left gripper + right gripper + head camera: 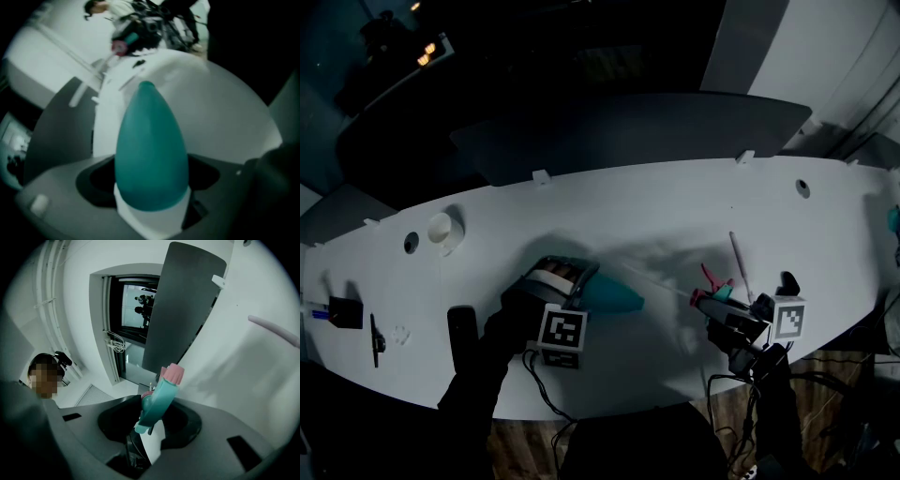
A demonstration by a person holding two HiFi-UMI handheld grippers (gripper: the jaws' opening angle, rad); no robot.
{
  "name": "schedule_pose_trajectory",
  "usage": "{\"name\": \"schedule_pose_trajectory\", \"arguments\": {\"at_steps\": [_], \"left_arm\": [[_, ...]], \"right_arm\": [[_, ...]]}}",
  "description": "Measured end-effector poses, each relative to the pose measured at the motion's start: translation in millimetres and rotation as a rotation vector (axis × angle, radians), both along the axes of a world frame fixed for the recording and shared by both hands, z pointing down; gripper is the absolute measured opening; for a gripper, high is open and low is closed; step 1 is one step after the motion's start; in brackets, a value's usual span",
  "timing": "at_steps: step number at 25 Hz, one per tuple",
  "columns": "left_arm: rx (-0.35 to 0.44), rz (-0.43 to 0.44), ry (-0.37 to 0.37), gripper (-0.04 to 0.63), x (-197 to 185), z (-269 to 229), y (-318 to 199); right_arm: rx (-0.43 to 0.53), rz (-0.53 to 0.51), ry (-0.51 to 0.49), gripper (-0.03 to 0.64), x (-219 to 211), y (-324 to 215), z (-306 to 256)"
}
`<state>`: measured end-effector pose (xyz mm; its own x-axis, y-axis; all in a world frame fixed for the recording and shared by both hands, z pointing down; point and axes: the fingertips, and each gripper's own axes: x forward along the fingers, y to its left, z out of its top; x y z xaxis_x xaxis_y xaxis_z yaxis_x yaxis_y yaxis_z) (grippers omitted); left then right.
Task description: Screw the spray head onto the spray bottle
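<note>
A teal, cone-shaped spray bottle (616, 296) sits in my left gripper (574, 286), which is shut on its wide end. In the left gripper view the bottle (150, 150) fills the space between the jaws, narrow tip pointing away and down towards the white table (675, 206). About a hand's width to the right, my right gripper (722, 305) is shut on the teal spray head (715, 286) with a pink nozzle. That head (161, 397) stands up between the jaws in the right gripper view. A thin pale tube (661, 281) runs from the head towards the bottle. Head and bottle are apart.
A pinkish stick (738, 262) lies on the table beyond the right gripper. At the left are a white cup (442, 228), a black bar (461, 336) and small dark tools (342, 311). A dark partition (628, 131) lines the far edge. A person (44, 376) is seen in the right gripper view.
</note>
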<state>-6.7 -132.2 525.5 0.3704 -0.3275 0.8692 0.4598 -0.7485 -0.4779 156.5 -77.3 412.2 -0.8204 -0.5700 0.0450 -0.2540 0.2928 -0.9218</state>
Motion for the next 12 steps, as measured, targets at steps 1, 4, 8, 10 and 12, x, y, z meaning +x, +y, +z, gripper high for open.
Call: {"name": "schedule_pose_trajectory", "arguments": {"at_steps": [1,4,8,10,12], "left_arm": [[-0.024,-0.071,0.121,0.430,5.6,-12.9,-1.4],[-0.137,-0.297,0.533,0.430,22.0,-52.8,0.1],[-0.263,-0.588,1.080,0.430,26.7,-97.3,-2.5],[-0.258,-0.667,1.209,0.430,26.5,-98.6,0.0],[-0.215,-0.700,1.236,0.431,27.9,-87.9,6.9]], "right_arm": [[0.001,0.001,-0.001,0.132,0.7,-0.5,-0.4],[0.002,0.002,-0.011,0.132,-1.1,-0.4,-1.9],[0.008,-0.013,-0.015,0.132,-7.3,-0.5,-5.4],[0.014,-0.020,-0.020,0.132,-10.1,-1.9,-8.5],[0.016,-0.028,-0.020,0.132,-13.1,-2.4,-9.7]]}}
